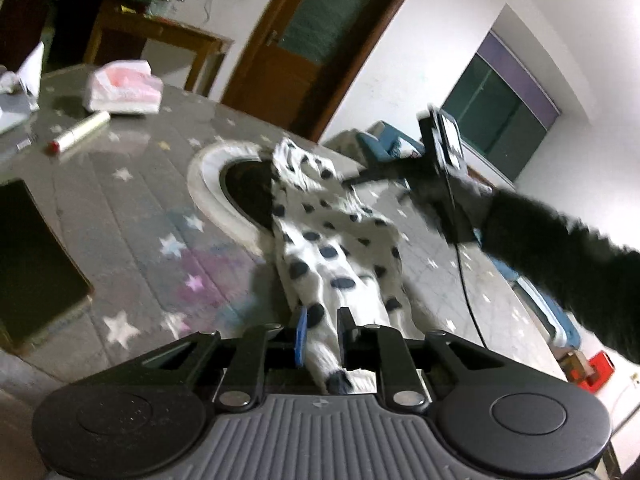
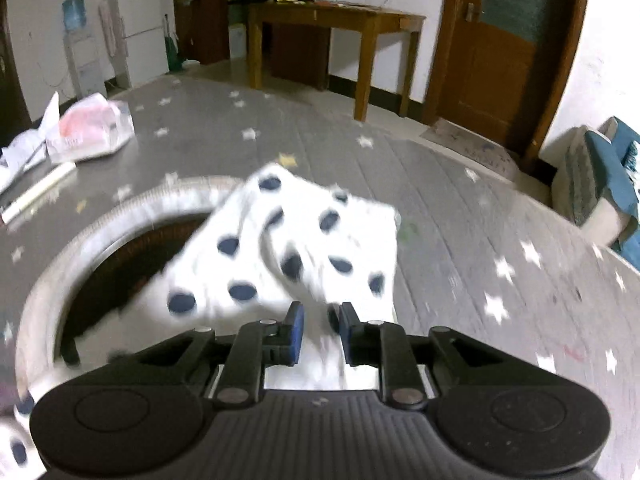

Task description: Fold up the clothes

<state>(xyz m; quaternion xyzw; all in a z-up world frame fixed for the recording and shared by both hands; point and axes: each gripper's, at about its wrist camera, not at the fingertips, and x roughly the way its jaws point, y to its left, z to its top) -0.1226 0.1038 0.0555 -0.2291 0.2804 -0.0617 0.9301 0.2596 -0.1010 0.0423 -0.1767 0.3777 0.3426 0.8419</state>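
A white cloth with dark blue spots (image 1: 336,248) lies stretched across a grey star-patterned table cover (image 1: 120,220), partly over a round hole with a white rim (image 1: 208,184). My left gripper (image 1: 322,332) is shut on the cloth's near end, which fills the narrow gap between its pads. At the far end my right gripper (image 1: 350,179), held by a black-sleeved arm (image 1: 560,248), points at the crumpled fabric. In the right wrist view the cloth (image 2: 304,240) runs between the right gripper's (image 2: 322,332) slightly parted jaws, with a dark slit beside the right pad; the rim (image 2: 120,216) lies to the left.
A plastic bag with pink contents (image 1: 124,88) and a thin roll (image 1: 80,132) lie at the table's far left. A dark flat board (image 1: 32,260) sits at the left edge. Beyond are a wooden table (image 2: 336,16), a brown door (image 2: 500,60) and blue cushions (image 2: 600,176).
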